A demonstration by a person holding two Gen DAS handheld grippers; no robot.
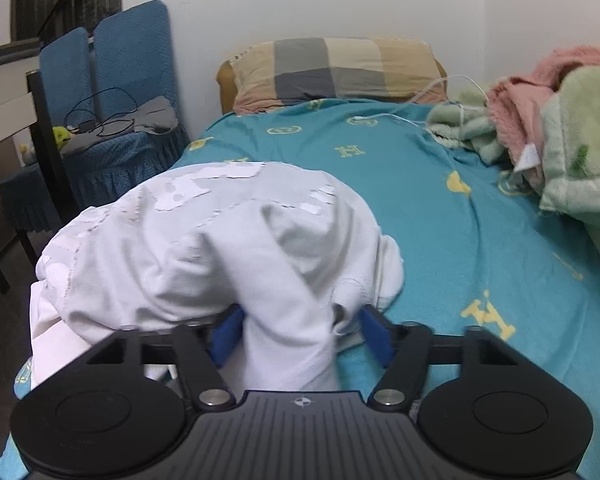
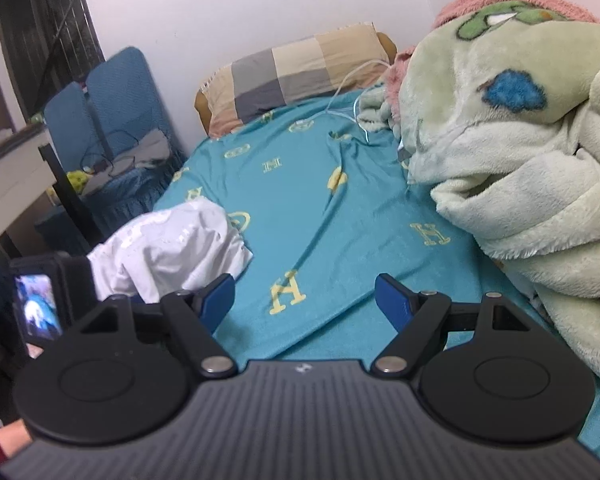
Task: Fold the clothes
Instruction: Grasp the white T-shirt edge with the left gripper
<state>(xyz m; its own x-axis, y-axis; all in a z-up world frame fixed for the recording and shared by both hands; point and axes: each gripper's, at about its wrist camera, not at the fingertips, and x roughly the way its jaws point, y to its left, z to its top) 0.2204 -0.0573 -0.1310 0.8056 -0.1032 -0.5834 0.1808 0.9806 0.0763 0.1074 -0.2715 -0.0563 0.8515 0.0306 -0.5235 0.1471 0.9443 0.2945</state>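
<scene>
A white garment (image 1: 204, 248) lies bunched on the teal bed sheet (image 1: 440, 208), near the bed's left edge. My left gripper (image 1: 300, 328) has its blue fingers spread, and a fold of the white cloth runs between them; the fingers do not pinch it. In the right wrist view the same garment (image 2: 172, 248) sits to the left, beside the left gripper's camera body (image 2: 40, 308). My right gripper (image 2: 304, 304) is open and empty above bare sheet (image 2: 300, 200), to the right of the garment.
A checked pillow (image 1: 332, 68) lies at the head of the bed. A heap of green and pink blankets (image 2: 520, 152) fills the right side. A white cable (image 1: 420, 108) trails on the sheet. Blue-covered chairs (image 1: 112, 100) with cables stand left of the bed.
</scene>
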